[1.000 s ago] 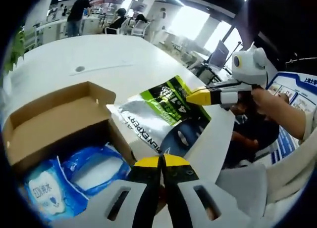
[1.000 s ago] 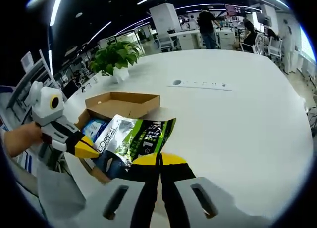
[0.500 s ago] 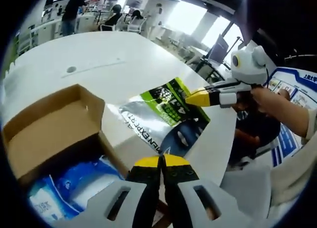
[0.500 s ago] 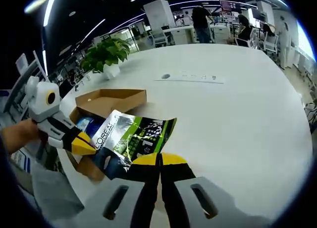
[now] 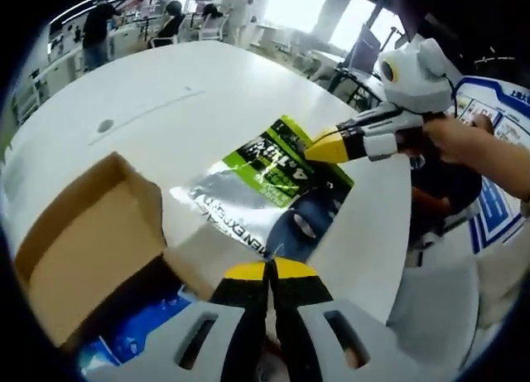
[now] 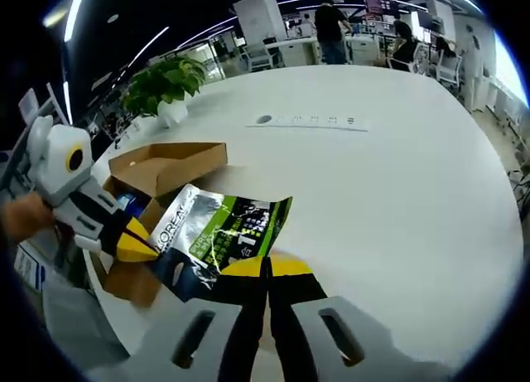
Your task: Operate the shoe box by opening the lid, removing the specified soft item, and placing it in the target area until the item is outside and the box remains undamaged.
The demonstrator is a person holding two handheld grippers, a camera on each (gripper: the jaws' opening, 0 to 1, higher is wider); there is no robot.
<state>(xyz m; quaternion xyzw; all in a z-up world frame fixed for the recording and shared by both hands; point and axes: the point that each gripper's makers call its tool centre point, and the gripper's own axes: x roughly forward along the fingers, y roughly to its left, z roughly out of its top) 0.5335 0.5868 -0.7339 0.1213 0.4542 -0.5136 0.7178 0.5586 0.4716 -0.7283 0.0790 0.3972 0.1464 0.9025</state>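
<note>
Big white round bench (image 6: 397,175) in an open office; potted plant (image 6: 161,84) at its far left edge, people standing and seated at desks in the background, strip lights overhead.

Left to right in the right gripper view: your left gripper (image 6: 137,248) comes in from the left, held by your hand (image 6: 21,216). Behind it sits the brown shoe box (image 6: 166,162), lid open, with blue packets (image 6: 132,204) inside. The silver, green and dark pouch (image 6: 224,233) is outside the box, to its right, spread over the bench near the edge. Your right gripper (image 6: 267,270) is at the pouch's near edge.

Left gripper view: open box (image 5: 83,249) at left, blue packets (image 5: 132,340) low in it, pouch (image 5: 273,191) in the middle. The left fingers (image 5: 248,273), yellow-tipped, are pressed together right at the pouch's lower edge; can't tell if they pinch it. The right gripper (image 5: 319,148) enters from the right, its fingers pressed together with the tip on the pouch's far edge, seemingly nipping it.
</note>
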